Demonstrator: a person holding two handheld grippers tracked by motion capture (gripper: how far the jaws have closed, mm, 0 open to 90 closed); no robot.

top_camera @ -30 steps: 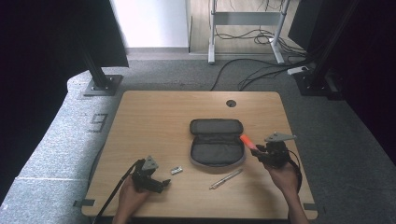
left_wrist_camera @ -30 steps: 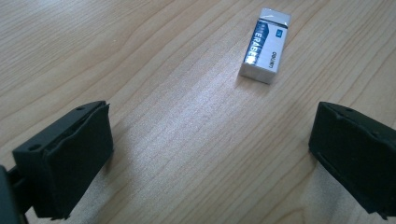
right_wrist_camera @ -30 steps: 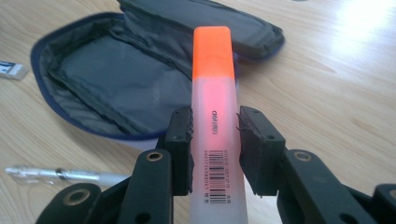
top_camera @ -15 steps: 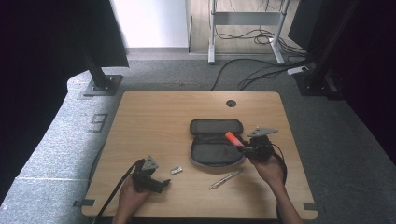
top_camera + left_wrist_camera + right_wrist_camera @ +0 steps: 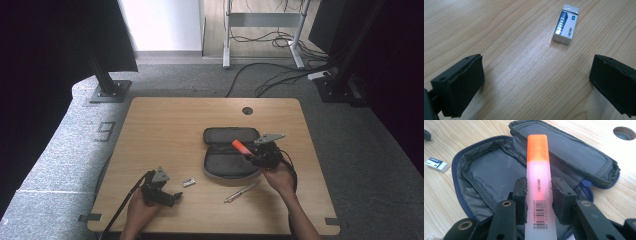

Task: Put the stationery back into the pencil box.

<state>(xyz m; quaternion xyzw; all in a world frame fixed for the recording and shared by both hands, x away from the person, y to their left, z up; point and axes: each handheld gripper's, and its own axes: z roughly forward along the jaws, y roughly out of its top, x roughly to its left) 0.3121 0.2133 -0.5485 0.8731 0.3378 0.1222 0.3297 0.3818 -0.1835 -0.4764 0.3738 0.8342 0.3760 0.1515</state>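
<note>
An orange highlighter [image 5: 538, 175] with a barcode label is clamped between the pads of my right gripper [image 5: 538, 192]; its orange cap [image 5: 239, 146] points out over the open grey pencil case [image 5: 227, 152]. The case [image 5: 499, 172] lies unzipped and flat, its inside showing no contents. My right gripper [image 5: 261, 156] hovers at the case's right edge. My left gripper [image 5: 170, 196] rests near the table's front left, jaws wide apart with bare wood between them. A small white eraser [image 5: 565, 23] lies just ahead of it, seen as the eraser [image 5: 188, 183] in the high view.
A silver pen [image 5: 241, 192] lies on the wooden table [image 5: 165, 125] in front of the case. A round cable hole [image 5: 247, 110] sits near the far edge. Black stands and cables crowd the floor beyond the table.
My right gripper has carried the highlighter leftward, from beside the case's right end to over its inside. The left gripper has stayed put.
</note>
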